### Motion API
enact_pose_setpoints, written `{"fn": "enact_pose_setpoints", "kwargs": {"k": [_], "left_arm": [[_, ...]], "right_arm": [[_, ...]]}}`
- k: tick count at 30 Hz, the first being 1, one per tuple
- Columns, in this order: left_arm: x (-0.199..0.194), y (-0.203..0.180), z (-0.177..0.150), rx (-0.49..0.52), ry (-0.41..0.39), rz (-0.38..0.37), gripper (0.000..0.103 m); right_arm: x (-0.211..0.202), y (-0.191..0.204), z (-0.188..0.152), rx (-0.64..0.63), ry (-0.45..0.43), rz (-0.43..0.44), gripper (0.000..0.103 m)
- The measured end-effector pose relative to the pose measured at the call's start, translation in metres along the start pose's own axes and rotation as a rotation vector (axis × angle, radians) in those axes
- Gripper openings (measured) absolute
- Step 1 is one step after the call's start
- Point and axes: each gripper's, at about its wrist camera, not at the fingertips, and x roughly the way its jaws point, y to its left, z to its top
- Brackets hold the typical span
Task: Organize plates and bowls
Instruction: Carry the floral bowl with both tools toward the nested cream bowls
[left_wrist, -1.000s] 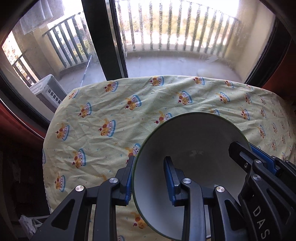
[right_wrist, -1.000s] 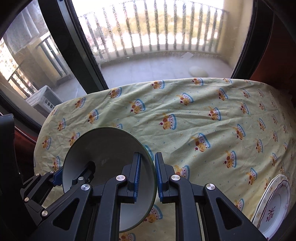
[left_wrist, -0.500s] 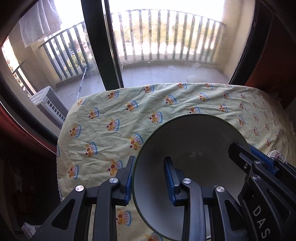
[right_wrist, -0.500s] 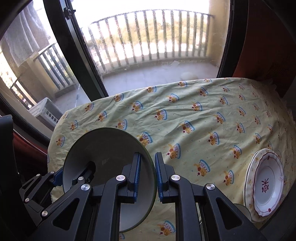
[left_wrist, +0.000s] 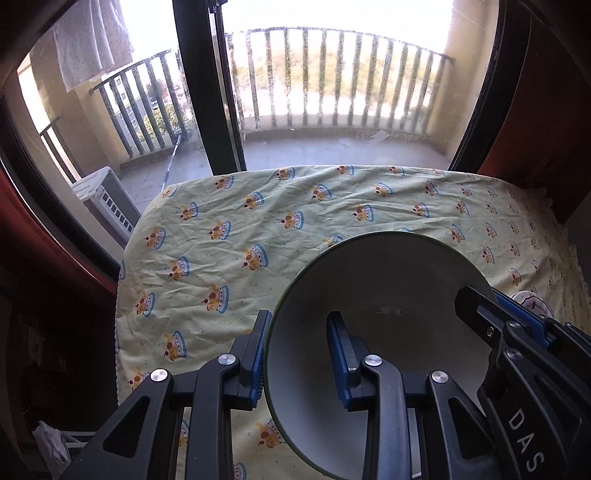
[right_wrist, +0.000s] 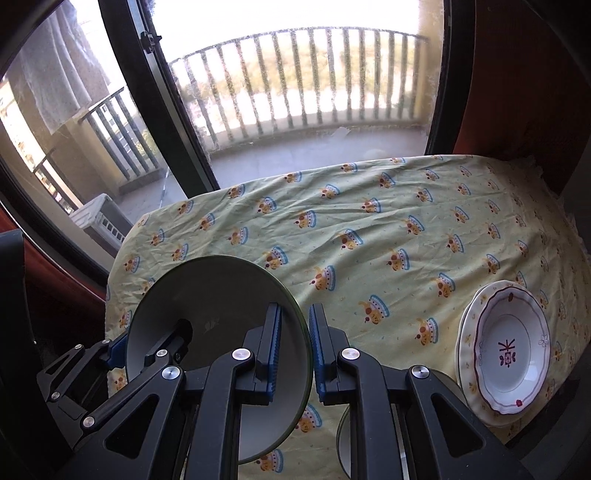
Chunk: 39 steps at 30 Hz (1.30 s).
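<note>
A large grey-white bowl with a green rim (left_wrist: 384, 295) is held above the table by both grippers. My left gripper (left_wrist: 299, 354) is shut on its left rim. My right gripper (right_wrist: 295, 347) is shut on its right rim; the bowl also shows in the right wrist view (right_wrist: 210, 295). The right gripper's fingers (left_wrist: 517, 325) show at the bowl's right edge in the left wrist view. A white plate with a maroon pattern (right_wrist: 509, 347) rests on a larger plate at the table's right front.
The table has a yellow cloth with crown prints (left_wrist: 295, 221). Behind it are a glass balcony door with a black frame (left_wrist: 199, 92) and a railing. Another grey dish edge (right_wrist: 343, 443) shows under my right gripper. A red-brown curtain (right_wrist: 517, 92) hangs at the right.
Both grippers have lifted and pulled back with the bowl; the table looks farther away and more of the patterned plate at the right has come into view.
</note>
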Motion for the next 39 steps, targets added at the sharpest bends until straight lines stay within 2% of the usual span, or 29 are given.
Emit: {"fn": "enact_pose_setpoints", "kwargs": {"k": [20, 29, 39], "left_arm": [[-0.026, -0.079, -0.042, -0.098, -0.015, 0.038, 0.029], [-0.022, -0.109, -0.059, -0.114, 0.004, 0.042, 0.029], [-0.009, -0.124, -0.083, -0.138, 0.05, 0.07, 0.029]], "right_arm": [[-0.034, -0.086, -0.025, -0.09, 0.0, 0.076, 0.019], [-0.033, -0.121, -0.037, -0.105, 0.021, 0.095, 0.019], [-0.017, -0.143, -0.056, -0.132, 0.095, 0.113, 0.019]]}}
